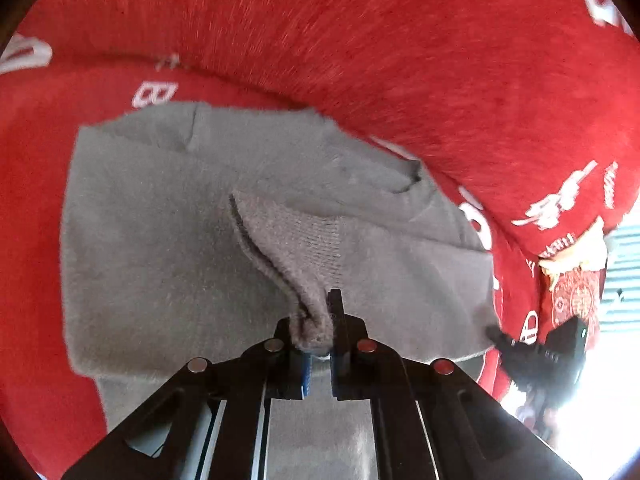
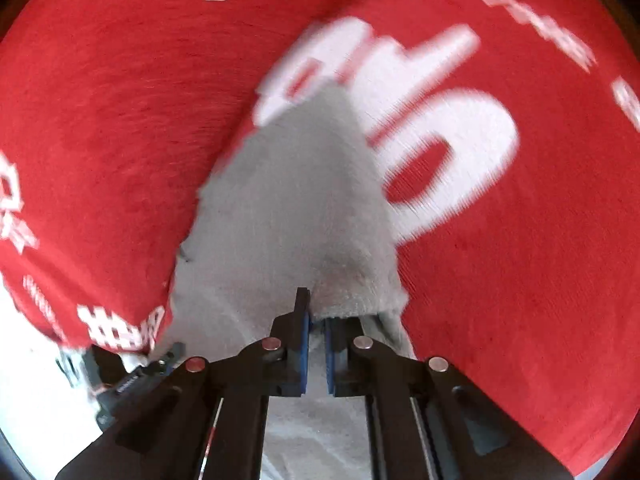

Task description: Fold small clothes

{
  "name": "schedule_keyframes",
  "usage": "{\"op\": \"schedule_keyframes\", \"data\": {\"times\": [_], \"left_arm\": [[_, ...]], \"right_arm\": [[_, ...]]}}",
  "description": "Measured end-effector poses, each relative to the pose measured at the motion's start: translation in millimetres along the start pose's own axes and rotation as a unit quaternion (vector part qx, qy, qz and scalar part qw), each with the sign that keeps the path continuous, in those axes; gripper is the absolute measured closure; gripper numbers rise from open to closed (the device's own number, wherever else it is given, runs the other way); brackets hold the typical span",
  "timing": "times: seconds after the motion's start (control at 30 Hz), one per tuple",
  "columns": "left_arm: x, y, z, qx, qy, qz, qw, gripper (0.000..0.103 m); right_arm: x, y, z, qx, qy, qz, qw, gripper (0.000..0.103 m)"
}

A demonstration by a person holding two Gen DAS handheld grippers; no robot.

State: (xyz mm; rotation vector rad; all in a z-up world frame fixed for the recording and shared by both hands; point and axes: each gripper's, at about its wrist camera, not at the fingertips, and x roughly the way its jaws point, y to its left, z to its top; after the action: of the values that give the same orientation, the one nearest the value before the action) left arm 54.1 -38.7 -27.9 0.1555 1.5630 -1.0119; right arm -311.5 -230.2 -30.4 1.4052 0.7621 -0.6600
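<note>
A small grey knit garment [image 1: 168, 216] lies spread on a red blanket. My left gripper [image 1: 318, 320] is shut on the garment's ribbed edge [image 1: 296, 248] and holds it lifted above the flat part. My right gripper [image 2: 316, 320] is shut on another edge of the same grey garment [image 2: 296, 200], which rises in a peak ahead of the fingers. The right gripper also shows at the right edge of the left wrist view [image 1: 496, 334], at the garment's corner. The view from the right wrist is blurred.
The red blanket [image 1: 360, 40] with white lettering covers the whole surface and rises in a fold behind the garment. A bright window area [image 1: 624, 272] is at the far right. The left gripper's body [image 2: 132, 376] shows at the lower left of the right wrist view.
</note>
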Motion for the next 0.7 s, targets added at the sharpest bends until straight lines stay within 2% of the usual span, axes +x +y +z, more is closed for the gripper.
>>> {"op": "schedule_keyframes", "data": {"times": [0.1,0.2,0.23,0.27,0.3,0.33,0.37,0.4,0.43,0.53,0.63,0.7], "left_arm": [[2,5,-12,0.001,0.007,0.010,0.9999,0.096],[16,16,-22,-0.004,0.024,0.040,0.9989,0.096],[16,19,-24,-0.007,0.022,0.054,0.9983,0.096],[14,21,-25,-0.010,0.020,0.050,0.9985,0.095],[9,22,-25,-0.014,0.018,0.056,0.9982,0.086],[3,23,-25,-0.012,0.013,0.083,0.9964,0.072],[-2,24,-25,-0.008,0.007,0.107,0.9942,0.062],[-10,26,-25,-0.004,-0.002,0.134,0.9910,0.044],[-20,28,-25,0.000,-0.016,0.156,0.9876,0.040],[-40,36,-23,-0.002,-0.023,0.178,0.9837,0.040],[-51,31,-21,0.002,-0.034,0.189,0.9814,0.040],[-45,18,-19,0.014,-0.040,0.193,0.9803,0.040]], "right_arm": [[3,0,6,-0.029,0.013,-0.019,0.999,0.096],[8,-17,9,-0.042,0.035,-0.050,0.997,0.096],[11,-19,8,-0.046,0.038,-0.049,0.997,0.096],[10,-20,6,-0.049,0.036,-0.048,0.997,0.096],[10,-19,5,-0.051,0.036,-0.049,0.997,0.096],[9,-18,4,-0.055,0.039,-0.051,0.996,0.093],[9,-18,3,-0.059,0.047,-0.056,0.996,0.092],[8,-16,1,-0.063,0.054,-0.062,0.995,0.088],[7,-14,-1,-0.070,0.064,-0.070,0.993,0.084],[1,0,-13,-0.103,0.084,-0.090,0.987,0.072],[-19,14,-11,-0.137,0.043,-0.085,0.986,0.070],[-25,13,4,-0.124,0.012,-0.084,0.989,0.061]]}}
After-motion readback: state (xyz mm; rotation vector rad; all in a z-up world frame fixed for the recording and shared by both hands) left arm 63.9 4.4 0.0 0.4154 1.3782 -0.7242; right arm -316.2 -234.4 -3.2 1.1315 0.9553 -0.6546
